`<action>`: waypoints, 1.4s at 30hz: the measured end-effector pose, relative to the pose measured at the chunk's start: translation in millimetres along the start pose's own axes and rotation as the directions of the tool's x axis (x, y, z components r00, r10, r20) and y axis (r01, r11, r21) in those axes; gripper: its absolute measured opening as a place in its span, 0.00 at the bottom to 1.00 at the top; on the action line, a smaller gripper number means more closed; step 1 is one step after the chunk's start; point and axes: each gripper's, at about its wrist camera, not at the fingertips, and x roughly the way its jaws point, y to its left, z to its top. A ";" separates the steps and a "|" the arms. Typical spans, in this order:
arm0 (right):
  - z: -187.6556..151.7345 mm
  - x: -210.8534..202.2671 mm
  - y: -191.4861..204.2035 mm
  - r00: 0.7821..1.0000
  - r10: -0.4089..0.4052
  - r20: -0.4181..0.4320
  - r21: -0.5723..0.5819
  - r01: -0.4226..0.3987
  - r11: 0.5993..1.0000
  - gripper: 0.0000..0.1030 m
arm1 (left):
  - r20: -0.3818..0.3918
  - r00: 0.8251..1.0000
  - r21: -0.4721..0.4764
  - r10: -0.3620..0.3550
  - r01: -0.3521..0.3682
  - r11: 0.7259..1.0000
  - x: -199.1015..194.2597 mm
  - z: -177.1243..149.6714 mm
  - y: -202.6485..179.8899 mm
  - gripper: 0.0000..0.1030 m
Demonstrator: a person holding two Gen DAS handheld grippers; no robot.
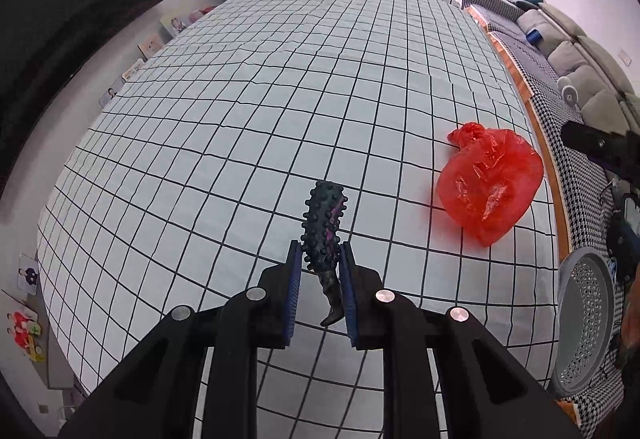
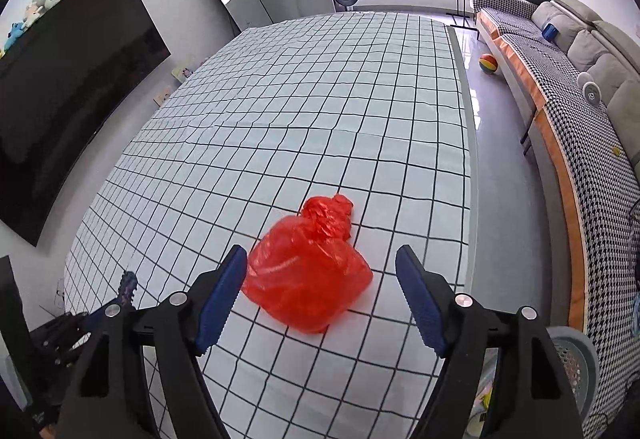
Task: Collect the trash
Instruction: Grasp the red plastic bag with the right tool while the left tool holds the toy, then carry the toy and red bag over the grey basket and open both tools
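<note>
Red bag [image 2: 306,275] on gridded tablecloth [image 2: 320,99], right tool [image 2: 320,275] spread, left tool [image 1: 320,259] clamping studded toy [image 1: 324,223] — sofa [image 2: 576,51] beside.

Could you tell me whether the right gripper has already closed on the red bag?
No, the right gripper is wide open, its fingers on either side of the red bag lying on the table.

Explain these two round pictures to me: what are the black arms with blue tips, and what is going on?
No robot here: a person holds a pair of tongs in each hand, each with a wide-angle camera looking along its fingers. One picture is from the left tongs, which are shut on a dark knobbly toy. The other is from the right tongs, open and hovering by a tied red plastic bag that lies on the checked tablecloth. A grey perforated basket stands beside the table, probably for the trash.
</note>
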 end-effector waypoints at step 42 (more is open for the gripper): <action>-63.3 19.0 8.7 0.987 -0.098 -0.129 0.117 0.113 0.987 0.13 | 0.018 0.993 0.164 -0.119 0.115 0.980 -13.7 2.8 -7.6 0.19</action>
